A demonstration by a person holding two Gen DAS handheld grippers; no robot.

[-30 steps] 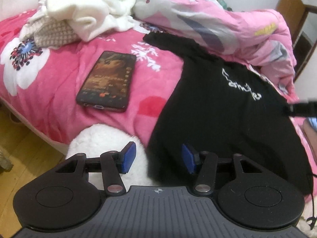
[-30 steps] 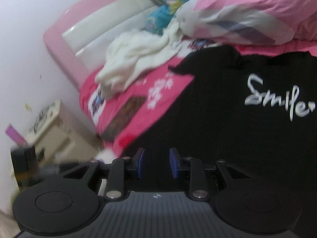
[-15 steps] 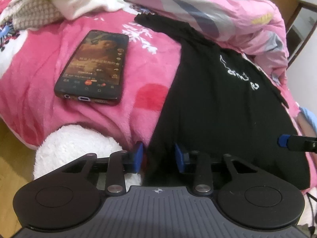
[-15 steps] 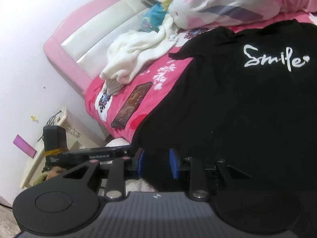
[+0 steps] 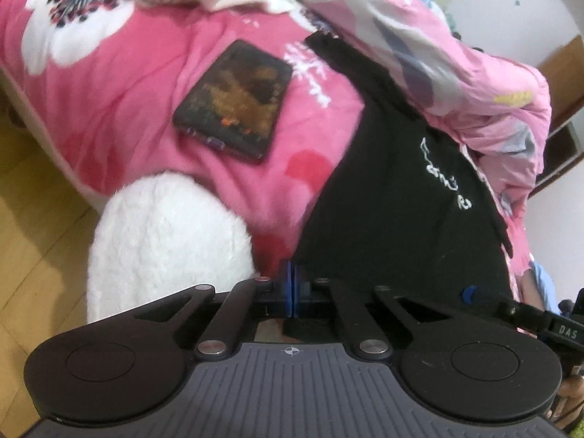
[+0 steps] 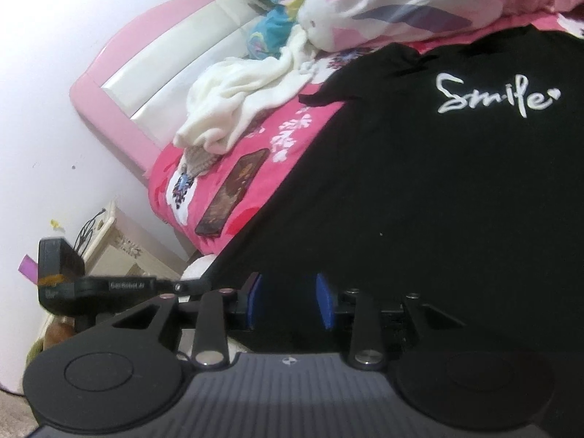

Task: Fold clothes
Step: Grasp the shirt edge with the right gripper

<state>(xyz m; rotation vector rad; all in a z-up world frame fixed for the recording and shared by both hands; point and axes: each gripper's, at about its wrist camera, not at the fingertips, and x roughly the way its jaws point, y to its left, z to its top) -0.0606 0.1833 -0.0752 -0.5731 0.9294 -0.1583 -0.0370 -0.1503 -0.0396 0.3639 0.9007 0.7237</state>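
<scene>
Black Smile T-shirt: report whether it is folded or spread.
Spread. The black T-shirt lies flat on the pink blanket, its Smile print fully showing, no fold visible.

The black T-shirt runs off the right wrist view's right edge. Its near hem is hidden behind the gripper bodies. The phone screen is blurred, its content unreadable.
</scene>
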